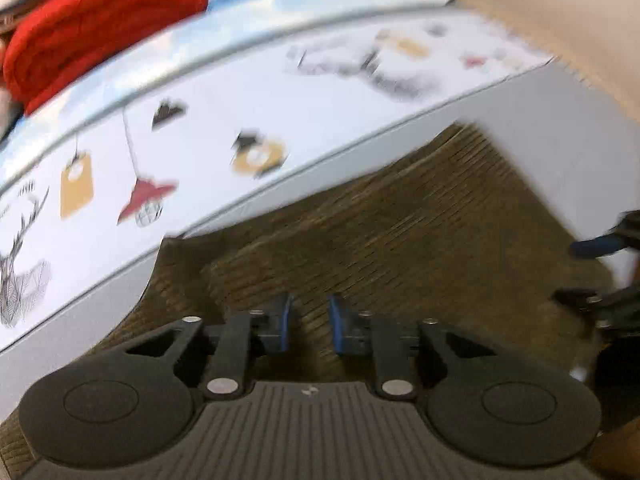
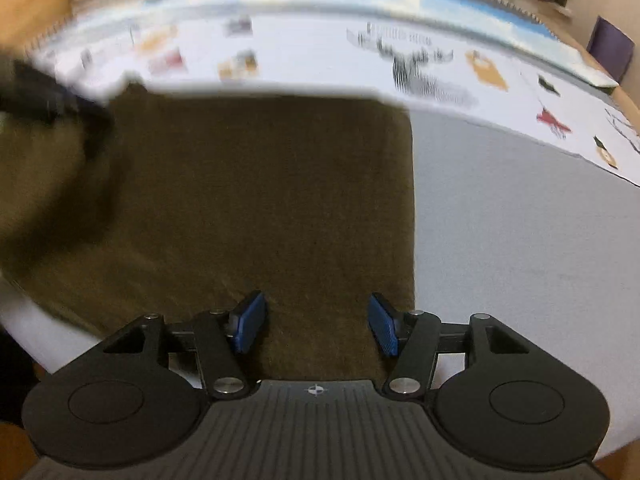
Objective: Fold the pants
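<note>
The olive-brown corduroy pants [image 1: 400,220] lie flat on a grey tabletop [image 2: 520,240], with a straight edge on the right in the right wrist view [image 2: 260,192]. My left gripper [image 1: 311,322] hovers low over the cloth. Its blue pads stand a narrow gap apart, and only the fabric beneath shows between them. My right gripper [image 2: 318,322] is wide open above the pants near their right edge, holding nothing. The right gripper also shows, blurred, at the far right of the left wrist view [image 1: 608,240]. The left gripper appears as a dark blur in the right wrist view [image 2: 48,96].
A white sheet printed with a deer, lamps and tags [image 1: 280,92] lies just beyond the pants, as the right wrist view also shows [image 2: 320,60]. Red folded fabric [image 1: 100,28] sits past it at the back. Bare grey tabletop [image 1: 560,140] lies to the right of the pants.
</note>
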Available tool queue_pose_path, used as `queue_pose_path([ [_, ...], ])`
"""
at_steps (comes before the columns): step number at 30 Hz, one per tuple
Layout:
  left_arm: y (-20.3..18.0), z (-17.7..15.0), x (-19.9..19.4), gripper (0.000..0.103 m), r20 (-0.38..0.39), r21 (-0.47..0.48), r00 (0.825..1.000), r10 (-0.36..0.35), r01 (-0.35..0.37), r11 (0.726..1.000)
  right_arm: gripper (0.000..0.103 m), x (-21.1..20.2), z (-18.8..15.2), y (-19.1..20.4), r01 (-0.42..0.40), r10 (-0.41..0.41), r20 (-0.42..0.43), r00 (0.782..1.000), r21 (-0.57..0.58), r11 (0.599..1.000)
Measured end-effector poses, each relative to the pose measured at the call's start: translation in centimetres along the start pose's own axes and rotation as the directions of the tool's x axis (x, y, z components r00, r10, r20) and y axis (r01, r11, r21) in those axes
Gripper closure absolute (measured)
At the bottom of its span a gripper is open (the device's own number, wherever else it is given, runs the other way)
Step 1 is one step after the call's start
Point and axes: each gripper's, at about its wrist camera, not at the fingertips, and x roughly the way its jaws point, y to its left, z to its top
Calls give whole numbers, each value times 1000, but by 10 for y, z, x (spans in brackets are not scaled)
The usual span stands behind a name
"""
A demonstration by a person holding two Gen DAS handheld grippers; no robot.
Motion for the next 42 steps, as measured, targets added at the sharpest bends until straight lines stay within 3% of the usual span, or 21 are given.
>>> queue_pose_path([
  [2,11,-2,24,82,-110,-18,992,65,-67,998,43,0,4,3,14,-14,0,1000,3,1000],
  [4,18,2,18,78,-114,-74,992,60,-68,995,43,-9,8,5,16,-17,31,999,23,1000],
  [6,14,9,2,78,-41,-76,998,50,-53,996,43,-19,13,7,0,-5,104,995,48,999],
  [8,10,11,-8,75,40,-56,999,11,-8,998,41,-18,15,6,1,-7,118,993,56,998],
  [10,7,6,9,72,-37,-45,998,42,-44,998,41,-2,13,9,44,-45,27,999,39,998],
  [11,7,1,19,66,-101,-34,993,68,-72,997,41,10,10,10,73,-72,-39,997,26,997],
  [12,7,-2,24,56,-132,-26,988,78,-82,996,41,11,8,11,81,-80,-29,996,32,996],
  [15,4,1,-2,54,-48,-25,995,87,-88,996,41,-5,19,15,85,-86,9,996,81,993],
  [17,4,0,-30,44,55,-44,997,46,-43,998,41,-25,25,19,57,-68,88,994,121,991],
  [19,3,-4,-55,32,146,-54,988,48,-41,998,41,-46,31,26,32,-57,173,983,143,989],
  [25,-2,-32,-108,21,314,-88,946,79,-54,995,39,-92,28,48,-104,49,363,931,133,986],
  [28,-1,-58,-140,20,361,-162,926,109,-53,985,35,-104,23,58,-111,56,438,897,102,989],
  [30,-2,-77,-158,20,356,-184,925,132,-69,981,29,-104,16,61,-111,58,462,885,88,990],
  [33,-1,-106,-181,20,344,-234,920,187,-109,966,29,-88,13,65,-110,57,399,915,112,988],
  [36,10,-131,-204,23,338,-320,921,194,-82,944,29,-77,17,70,-148,88,362,928,143,979],
  [38,20,-144,-212,38,346,-357,917,200,-69,932,29,-70,20,76,-159,106,339,935,132,978],
  [40,33,-155,-219,73,331,-380,921,205,-69,923,29,-63,23,84,-188,146,311,939,109,976],
  [42,52,-161,-229,84,342,-422,913,221,-61,905,31,-59,24,93,-203,170,295,940,85,975],
])
